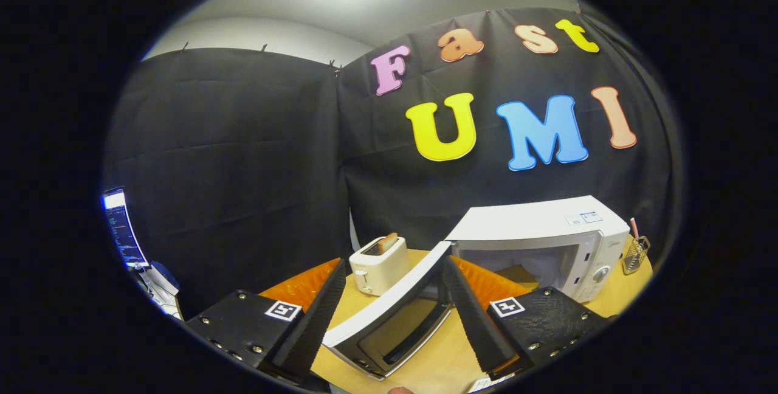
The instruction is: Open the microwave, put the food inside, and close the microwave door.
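Gripper [389, 297] fingers stand spread wide apart, with the swung-out microwave door [389, 321] lying in the gap between them. Neither finger presses on the door, so nothing is held.

Microwave [547, 242]: white body, set on the wooden table [437, 363] beyond the right finger. Its cavity is exposed and looks unloaded, though the interior is only partly visible. The door hangs open toward the gripper, its window and handle slot facing outward.

Toaster [380, 265]: cream-coloured, standing just left of the door's far edge, with a slice of toast [387, 242] upright in its slot. This slice is judged to be the food for the task.

Wire basket [635, 254]: small, at the far right beside the microwave.

Step in hand, as judged: door opening is complete or nearly so; fetching the food comes next.

Procedure:
1. Clear the fingers from the door without nudging it.
2. Approach the toast from above, fingers either side of its flat faces.
3. Close gently; toast crumbles under force.
4. Lift straight up to avoid tipping the toaster.
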Demonstrator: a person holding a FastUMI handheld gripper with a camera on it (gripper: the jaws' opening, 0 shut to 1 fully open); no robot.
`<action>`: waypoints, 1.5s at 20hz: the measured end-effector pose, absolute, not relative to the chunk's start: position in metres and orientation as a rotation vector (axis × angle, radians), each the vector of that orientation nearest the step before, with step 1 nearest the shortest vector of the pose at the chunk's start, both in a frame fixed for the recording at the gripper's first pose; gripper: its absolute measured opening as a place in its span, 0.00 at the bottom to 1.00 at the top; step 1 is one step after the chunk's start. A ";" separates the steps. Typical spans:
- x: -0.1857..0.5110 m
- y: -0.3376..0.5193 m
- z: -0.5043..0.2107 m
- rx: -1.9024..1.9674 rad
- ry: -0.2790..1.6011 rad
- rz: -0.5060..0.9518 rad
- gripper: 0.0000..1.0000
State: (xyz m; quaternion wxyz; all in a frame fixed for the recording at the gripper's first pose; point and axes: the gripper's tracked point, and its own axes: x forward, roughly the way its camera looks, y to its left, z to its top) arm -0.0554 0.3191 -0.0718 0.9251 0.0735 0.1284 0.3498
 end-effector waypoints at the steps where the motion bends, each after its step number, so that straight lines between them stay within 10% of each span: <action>1: -0.062 0.328 -0.071 0.153 0.263 0.744 0.97; 26: -0.203 0.461 -0.162 0.047 0.464 1.245 0.97; 28: -0.204 0.461 -0.175 0.030 0.491 1.241 0.94; 30: -0.197 0.460 -0.190 0.011 0.508 1.208 0.65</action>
